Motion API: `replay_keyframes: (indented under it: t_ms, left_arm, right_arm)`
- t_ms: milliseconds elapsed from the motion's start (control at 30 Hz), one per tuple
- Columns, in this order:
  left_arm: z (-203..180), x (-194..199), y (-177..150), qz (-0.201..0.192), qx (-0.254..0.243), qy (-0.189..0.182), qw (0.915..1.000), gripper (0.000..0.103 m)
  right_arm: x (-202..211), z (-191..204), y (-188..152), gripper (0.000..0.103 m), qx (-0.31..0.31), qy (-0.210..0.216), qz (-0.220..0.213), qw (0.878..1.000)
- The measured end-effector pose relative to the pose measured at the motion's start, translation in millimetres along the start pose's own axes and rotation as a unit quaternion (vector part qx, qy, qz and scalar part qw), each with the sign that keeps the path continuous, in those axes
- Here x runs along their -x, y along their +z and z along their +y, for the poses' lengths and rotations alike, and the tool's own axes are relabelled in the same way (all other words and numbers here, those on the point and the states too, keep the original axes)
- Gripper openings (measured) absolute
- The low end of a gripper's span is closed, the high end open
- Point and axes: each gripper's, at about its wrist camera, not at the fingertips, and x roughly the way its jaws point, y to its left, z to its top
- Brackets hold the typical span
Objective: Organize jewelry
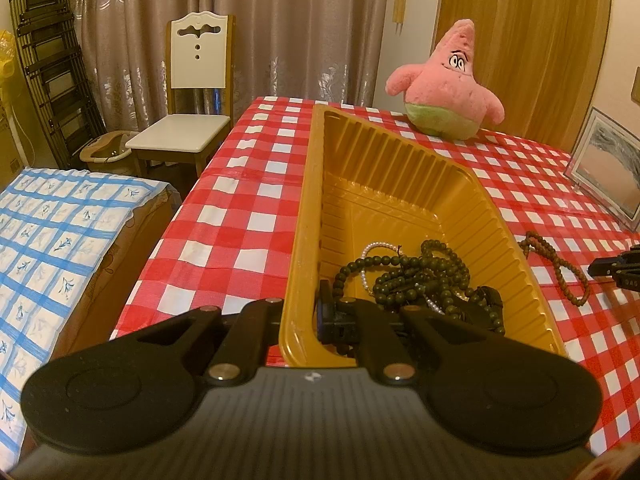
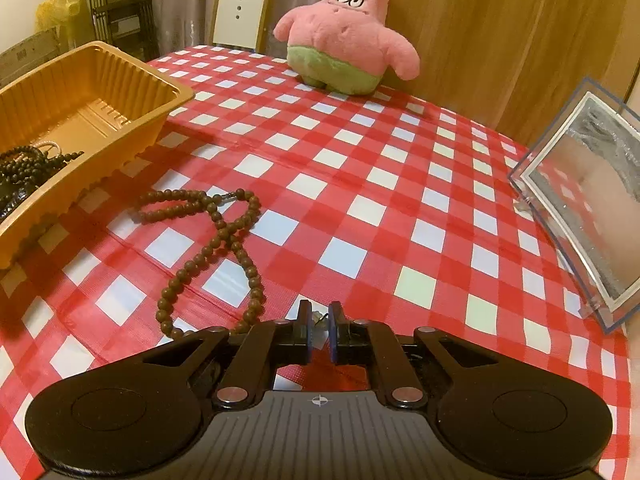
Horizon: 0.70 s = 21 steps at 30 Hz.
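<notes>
A gold plastic tray [image 1: 308, 200] stands on the red checked table and holds a heap of dark green bead strings [image 1: 416, 276] and a pearl bracelet [image 1: 370, 248]. My left gripper [image 1: 304, 320] is shut on the tray's near left rim, one finger inside and one outside. A brown bead necklace [image 2: 224, 240] lies loose on the cloth right of the tray [image 2: 120, 92]; it also shows in the left wrist view [image 1: 560, 268]. My right gripper [image 2: 319, 328] hovers low by the necklace's near end, jaws a narrow gap apart with a small pale thing between them. The right gripper's tip shows in the left wrist view [image 1: 616, 268].
A pink plush star [image 2: 340, 40] sits at the table's far edge. A clear picture frame [image 2: 580, 200] leans at the right. A white chair [image 1: 192, 92] and a blue checked surface [image 1: 52, 248] stand left of the table.
</notes>
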Motion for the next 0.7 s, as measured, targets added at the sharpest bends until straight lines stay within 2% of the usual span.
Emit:
replay_keyframes:
  t_ms: [433,567,700]
  left_arm:
    - [-0.1,0.5,0.3,-0.001,-0.002,-0.001,1.0,0.005]
    - [-0.1,0.5,0.4,-0.002,-0.002,-0.001,1.0,0.004]
    - [-1.0,0.6,1.6,-0.003,-0.004,-0.003,1.0,0.004]
  right_arm:
    - [35.6,7.0,15.3,0.008,-0.029,0.015,-0.043,0.999]
    - [55.0,13.4,27.0,0.008,-0.047,0.035,-0.069,0.996]
    - [72.8,28.5,41.8,0.008,-0.058,0.073,-0.096,0.991]
